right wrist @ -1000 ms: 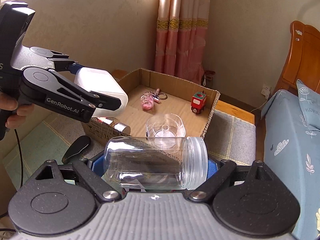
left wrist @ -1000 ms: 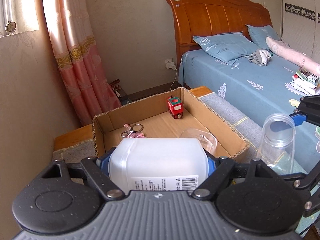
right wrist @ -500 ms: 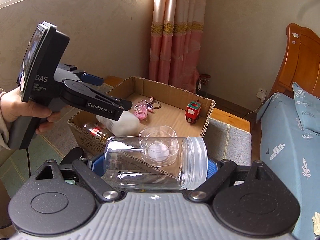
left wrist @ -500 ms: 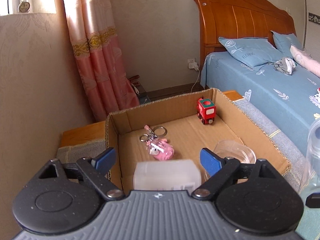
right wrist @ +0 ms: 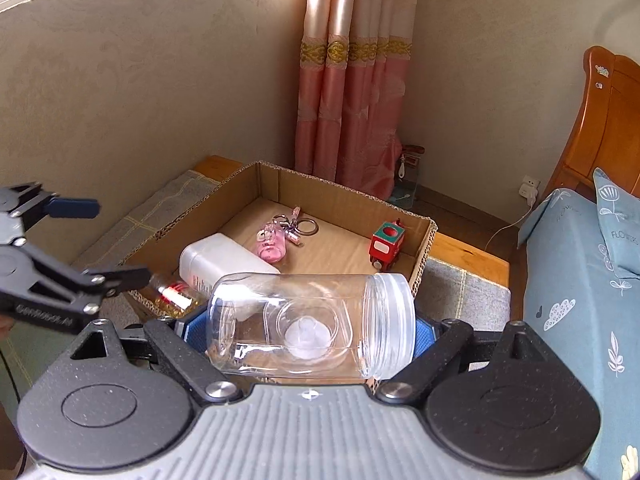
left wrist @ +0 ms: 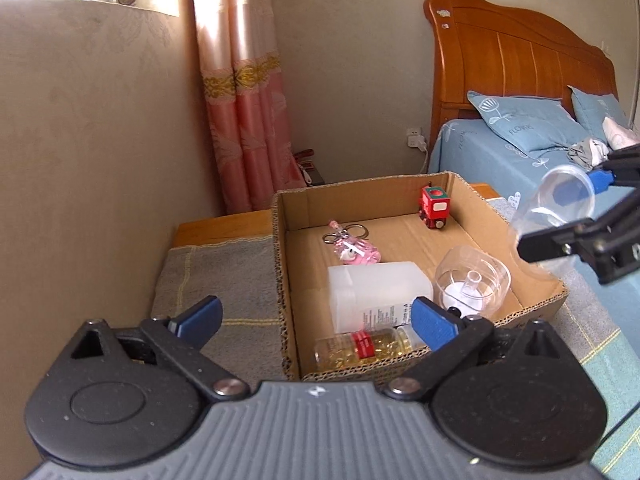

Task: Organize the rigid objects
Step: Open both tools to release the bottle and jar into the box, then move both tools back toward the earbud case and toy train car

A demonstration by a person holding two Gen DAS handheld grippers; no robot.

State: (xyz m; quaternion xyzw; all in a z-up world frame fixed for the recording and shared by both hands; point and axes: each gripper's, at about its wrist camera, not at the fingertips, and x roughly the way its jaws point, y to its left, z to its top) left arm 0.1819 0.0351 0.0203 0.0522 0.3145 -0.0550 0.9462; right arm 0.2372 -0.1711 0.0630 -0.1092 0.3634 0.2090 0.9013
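Left wrist: your left gripper [left wrist: 316,320] had jaws spread, empty; white plastic bottle [left wrist: 376,294] lay in the cardboard box [left wrist: 536,300] on a grey blanket.
Right wrist: your right gripper [right wrist: 310,330] pinched the clear jar [right wrist: 312,326] sideways. Lower it into free floor beside the toy train [right wrist: 386,244]; bedroom, bed [right wrist: 580,280] right.

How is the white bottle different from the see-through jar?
The white bottle is milky, so you cannot see inside; the clear jar is see-through. The white bottle lies in the cardboard box, touched by nothing; the clear jar is held above the box's near edge by the right hand-held gripper. The white bottle has a printed label; the clear jar shows none. Both lie on their sides.
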